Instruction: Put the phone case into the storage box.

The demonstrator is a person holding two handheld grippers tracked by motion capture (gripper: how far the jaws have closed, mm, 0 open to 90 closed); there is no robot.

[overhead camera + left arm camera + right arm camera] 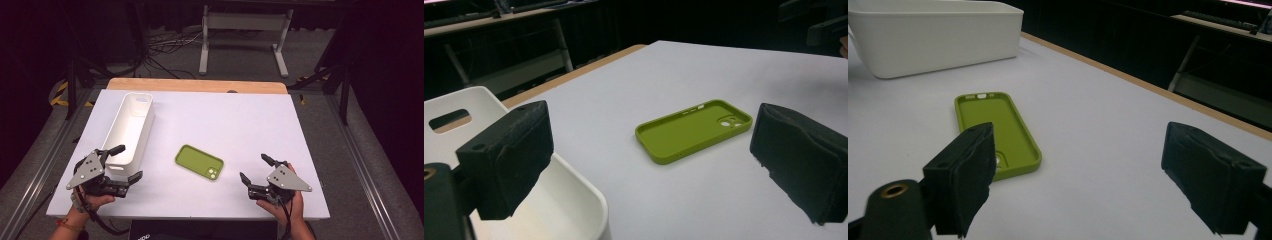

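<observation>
Presently, we list what lies before us.

Phone case (199, 161): green, lying flat on the white table (240, 120) with its hollow side up and its camera cut-out toward the near right corner. We count it as resting free, touched by nothing.

Left gripper (121, 162): held in our left hand (92, 200) at the near left of the table. Jaws spread wide, with nothing between the pads. One jaw hangs over the near end of the white bin (131, 126), the other stands over bare table just beside it.

Case relative to left gripper: off to its right, near but clearly apart. In the left gripper view the case (694, 129) sits ahead, in the gap between the two black jaws and closer to the right-hand one.

Right gripper (255, 168): held in our right hand (282, 202) at the near right. Jaws likewise released, gripping nothing, and pointing toward the middle of the table.

Case relative to right gripper: to its left, near, not touching. In the right gripper view the case (996, 131) lies ahead, its near end partly hidden behind the left-hand jaw.

Bin: long, white, open-topped, with a handle slot at its far end, standing along the left side of the table; we see nothing inside the parts visible. In the right gripper view it (938, 35) stands beyond the case.

Table edge: a wooden strip (197, 85) runs along the far side.
</observation>
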